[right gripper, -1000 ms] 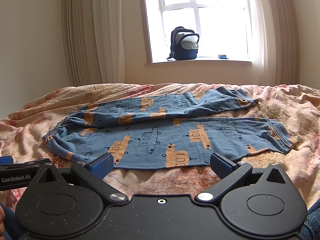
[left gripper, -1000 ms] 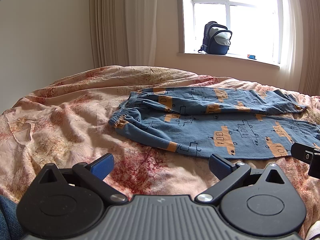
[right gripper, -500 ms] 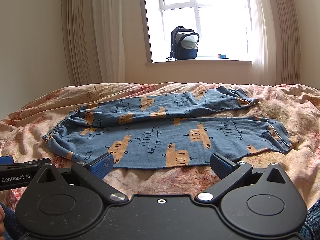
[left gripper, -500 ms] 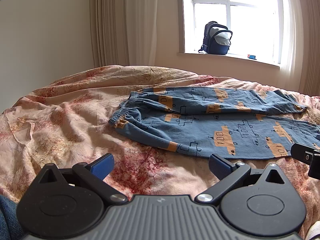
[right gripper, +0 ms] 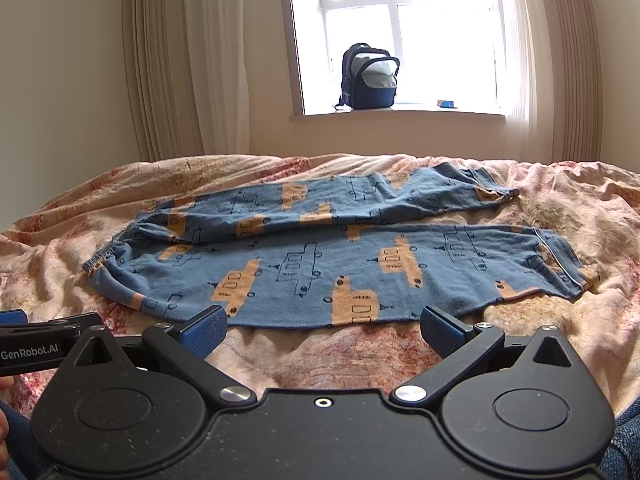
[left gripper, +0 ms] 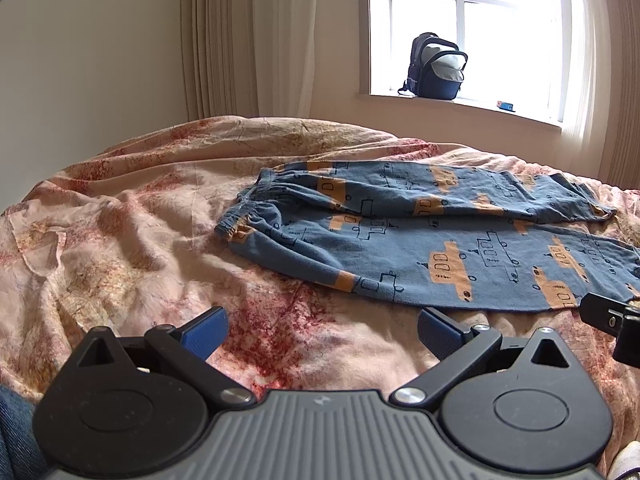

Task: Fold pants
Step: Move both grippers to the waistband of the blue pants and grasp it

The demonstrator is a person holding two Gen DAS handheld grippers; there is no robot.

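Comparing with a second ago, nothing has shifted; pants (right gripper: 320,264) lie spread flat on bed (right gripper: 560,200), below backpack (right gripper: 370,80); left tool (left gripper: 322,330) and right tool (right gripper: 324,326) both released, empty, hovering short of near leg; folding not begun.

Only "GenRobot.AI" is readable, in white letters on the black side of the left hand-held gripper (right gripper: 30,346), at the near left.
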